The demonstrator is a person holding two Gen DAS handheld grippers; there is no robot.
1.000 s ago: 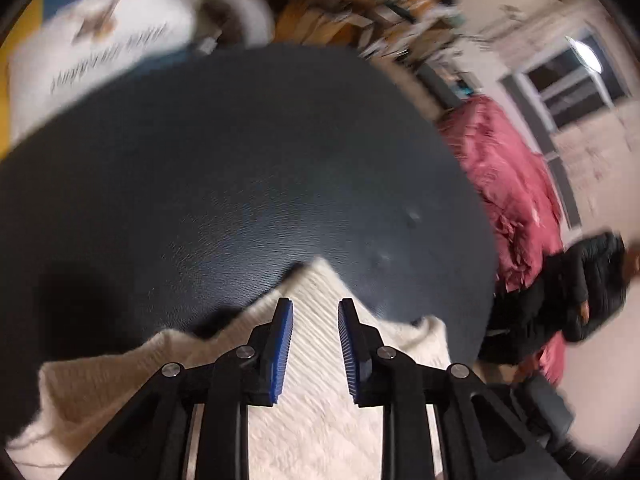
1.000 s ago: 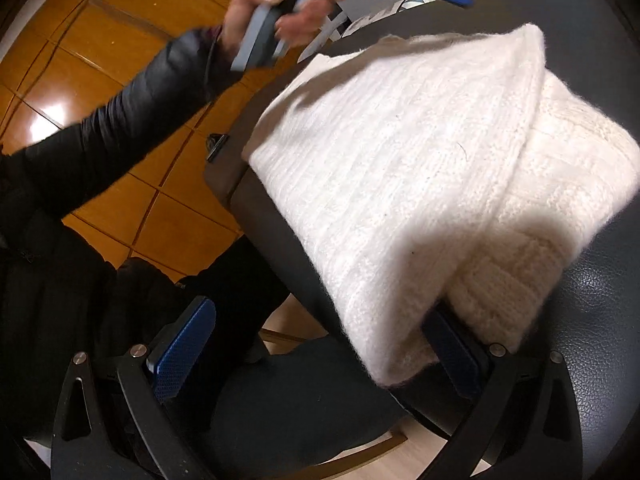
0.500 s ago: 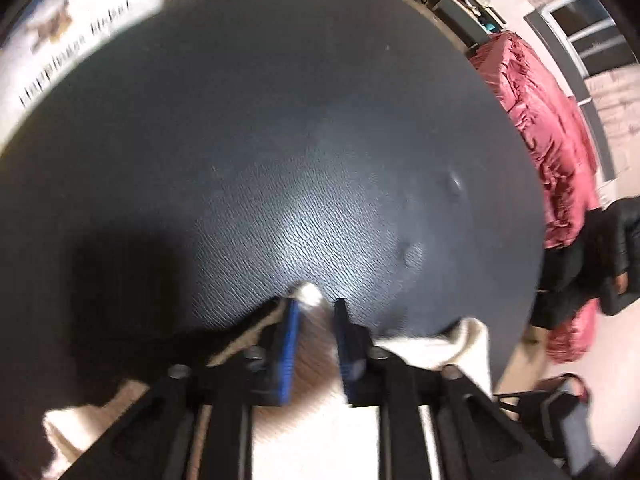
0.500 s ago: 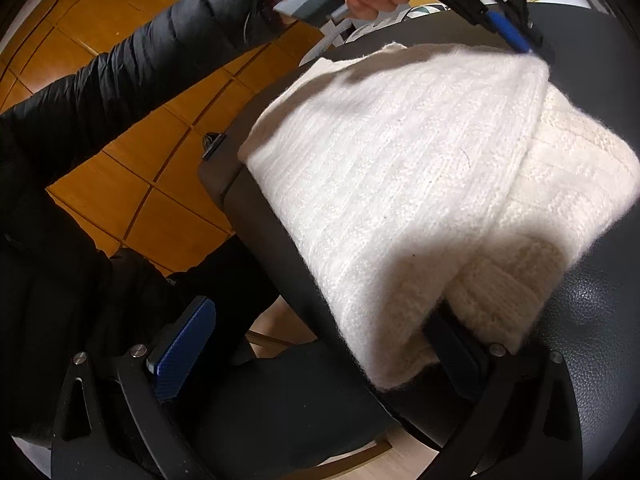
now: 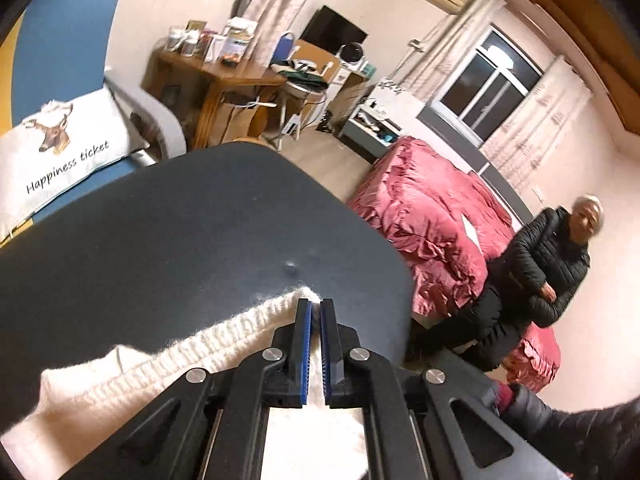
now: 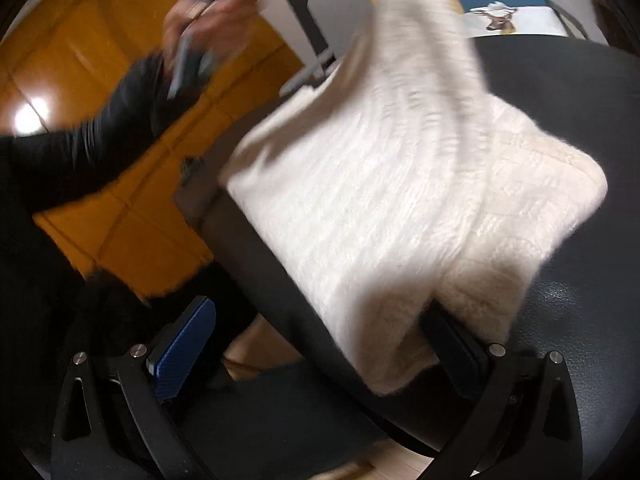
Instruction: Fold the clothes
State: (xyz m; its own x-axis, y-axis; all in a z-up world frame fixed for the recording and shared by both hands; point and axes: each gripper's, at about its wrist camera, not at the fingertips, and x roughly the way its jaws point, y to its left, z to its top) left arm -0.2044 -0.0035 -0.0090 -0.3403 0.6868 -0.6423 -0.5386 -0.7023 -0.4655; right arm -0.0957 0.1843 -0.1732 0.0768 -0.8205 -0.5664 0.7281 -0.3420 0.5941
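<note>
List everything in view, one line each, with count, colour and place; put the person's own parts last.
sweater: one, cream knit, on the black table, one corner lifted
table: one, black, under the sweater
cushion: one, white with deer print, on the blue seat beyond the table
bedcover: one, pink, right of the table
desk: one, wooden, cluttered, far wall
seated person: one, black jacket, beside the bed
left gripper: black, blue pads, jaws shut on the sweater's corner
right gripper: black, blue pads, jaws wide open around the sweater's near fold

sweater (image 6: 380,184): fuzzy cream knit | table (image 5: 180,240): dark, grained, probably leatherette | floor (image 6: 132,184): glossy wood
</note>
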